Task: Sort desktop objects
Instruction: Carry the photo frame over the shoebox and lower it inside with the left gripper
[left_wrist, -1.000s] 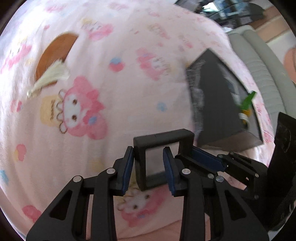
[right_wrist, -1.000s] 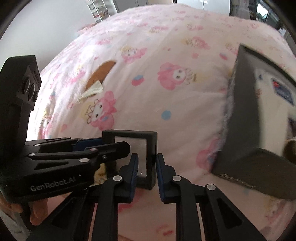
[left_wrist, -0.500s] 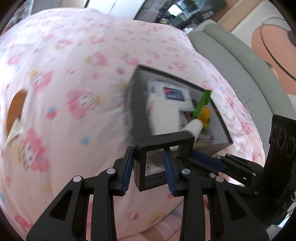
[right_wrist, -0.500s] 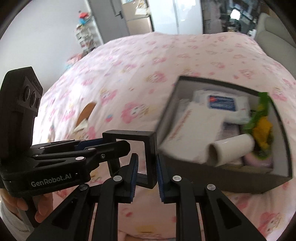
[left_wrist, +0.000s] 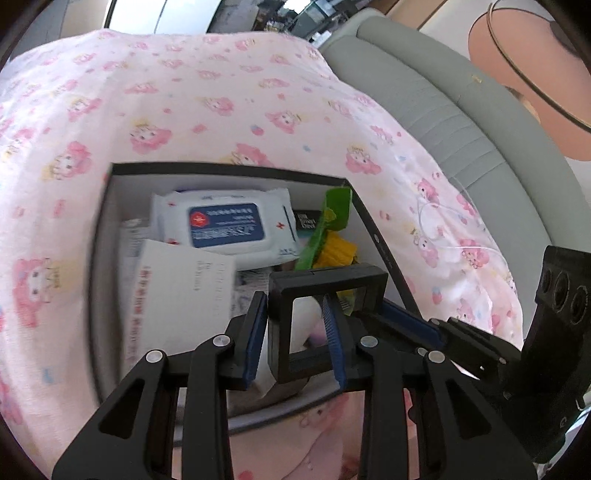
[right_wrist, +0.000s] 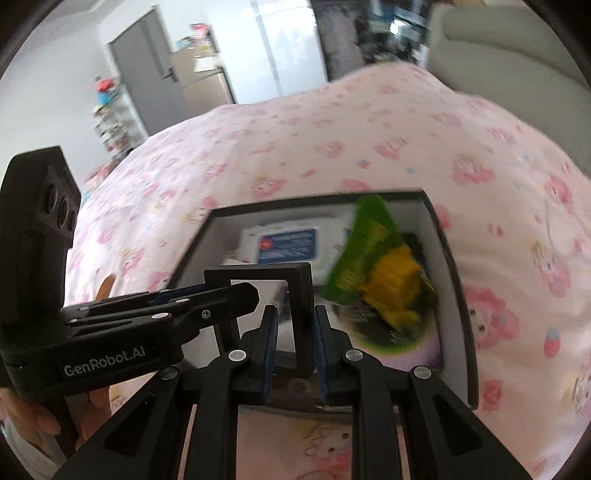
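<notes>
Both the left gripper (left_wrist: 295, 332) and the right gripper (right_wrist: 294, 339) clamped one black frame (left_wrist: 327, 321), carried above the box's (right_wrist: 452, 280) near edge. Placing it seemed next, needing both grips to loosen together over a free spot.

Pink cartoon-print cloth (left_wrist: 229, 92), grey sofa (left_wrist: 443, 110) beside it; grey door (right_wrist: 144, 81), fridge (right_wrist: 284, 48) in bg.

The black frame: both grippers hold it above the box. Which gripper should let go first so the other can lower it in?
Probably the left gripper: its arm crosses the right gripper, which faces the box squarely and grips the black frame on one side bar.
</notes>
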